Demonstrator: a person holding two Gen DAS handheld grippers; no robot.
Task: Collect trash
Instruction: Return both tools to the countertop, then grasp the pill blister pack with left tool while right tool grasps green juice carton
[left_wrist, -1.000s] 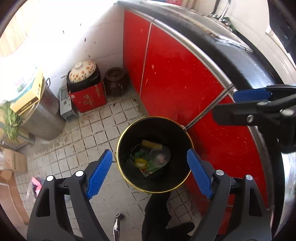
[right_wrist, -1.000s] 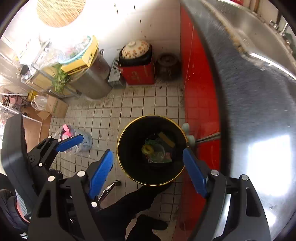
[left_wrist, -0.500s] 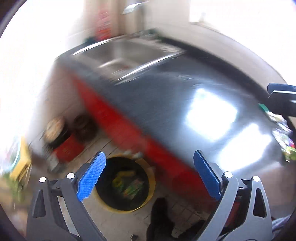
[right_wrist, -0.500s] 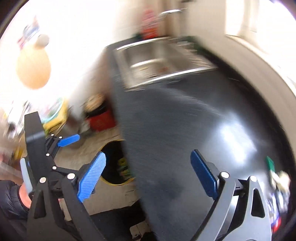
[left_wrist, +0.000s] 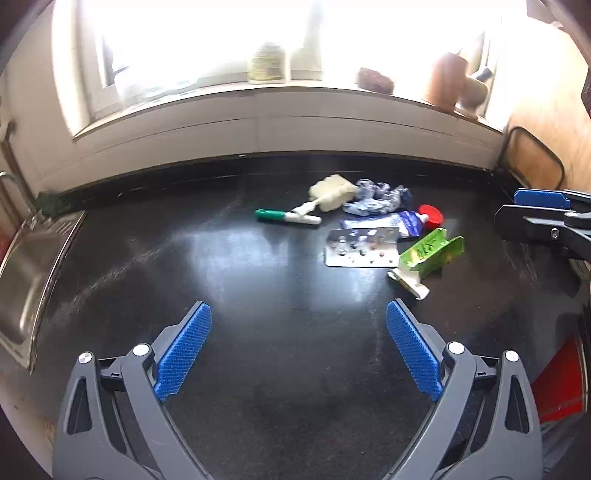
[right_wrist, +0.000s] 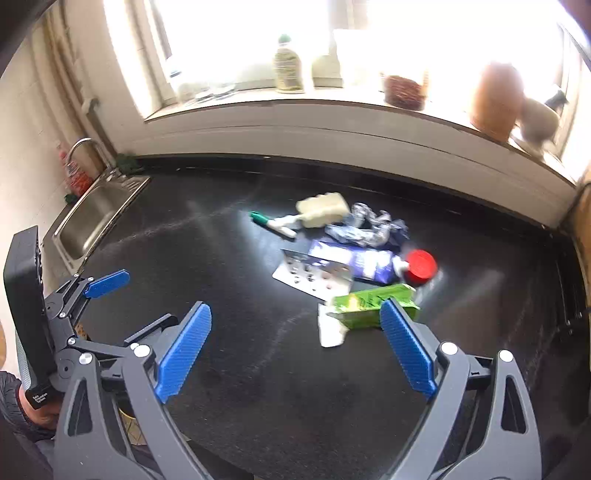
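A cluster of trash lies on the black counter (left_wrist: 258, 277): a green carton (left_wrist: 430, 254), a silver pill blister (left_wrist: 362, 246), a blue-white pouch with a red cap (left_wrist: 430, 215), crumpled foil (left_wrist: 376, 195), a yellowish sponge (left_wrist: 332, 192) and a green-capped white stick (left_wrist: 288, 217). My left gripper (left_wrist: 299, 350) is open and empty, short of the pile. My right gripper (right_wrist: 295, 349) is open and empty, with the green carton (right_wrist: 369, 306) just past its right finger. The pill blister (right_wrist: 314, 275) and the red cap (right_wrist: 419, 266) also show in the right wrist view.
A steel sink (right_wrist: 92, 214) with a tap sits at the counter's left end. The window sill (right_wrist: 332, 107) behind holds a bottle (right_wrist: 288, 66), a jar and clay pots (right_wrist: 495, 99). A red cabinet front (left_wrist: 561, 384) shows below the counter edge.
Both grippers swung up from over the black floor bin to face the counter top and its trash pile. Both stay open and empty.
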